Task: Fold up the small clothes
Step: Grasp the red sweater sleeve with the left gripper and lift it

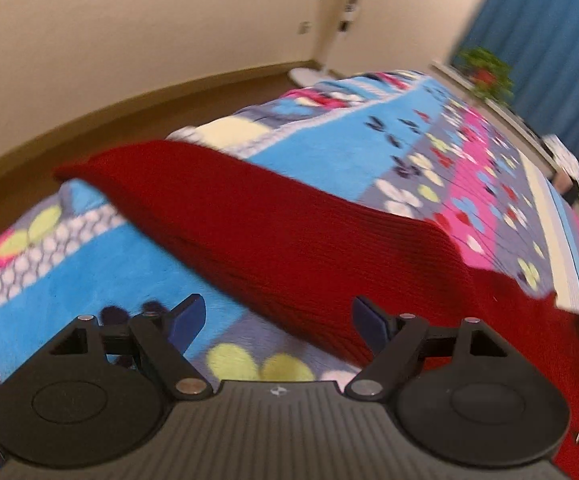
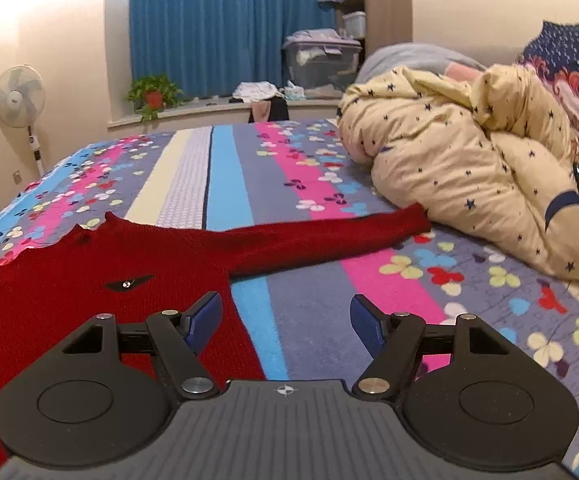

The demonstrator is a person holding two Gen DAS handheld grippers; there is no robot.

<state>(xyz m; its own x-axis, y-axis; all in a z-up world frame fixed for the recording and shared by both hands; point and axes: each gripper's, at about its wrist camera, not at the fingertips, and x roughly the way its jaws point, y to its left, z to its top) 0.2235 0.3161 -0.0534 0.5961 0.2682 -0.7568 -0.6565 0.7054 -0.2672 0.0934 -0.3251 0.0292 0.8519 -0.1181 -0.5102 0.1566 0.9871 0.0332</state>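
Red sweater (image 2: 101,280) lies flat on flowery bed blanket (image 2: 309,280), both sleeves out straight, one reaching to star quilt (image 2: 449,168). No fold done yet, I think. All folding left. My left gripper (image 1: 277,320) wide apart, holds nothing, near sleeve (image 1: 249,216). My right gripper (image 2: 285,322) wide apart too, empty, beside sweater body.

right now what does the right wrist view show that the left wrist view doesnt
Only the right wrist view shows the star-print quilt bunched on the bed, the storage box by the window, the sweater's small dark chest logo and its long sleeve laid out toward the quilt.

Only the left wrist view shows the brown baseboard along the wall, with the other sleeve close up.

Both show the red sweater, the floral blanket, blue curtain, potted plant, standing fan, and open tongs: left, right.
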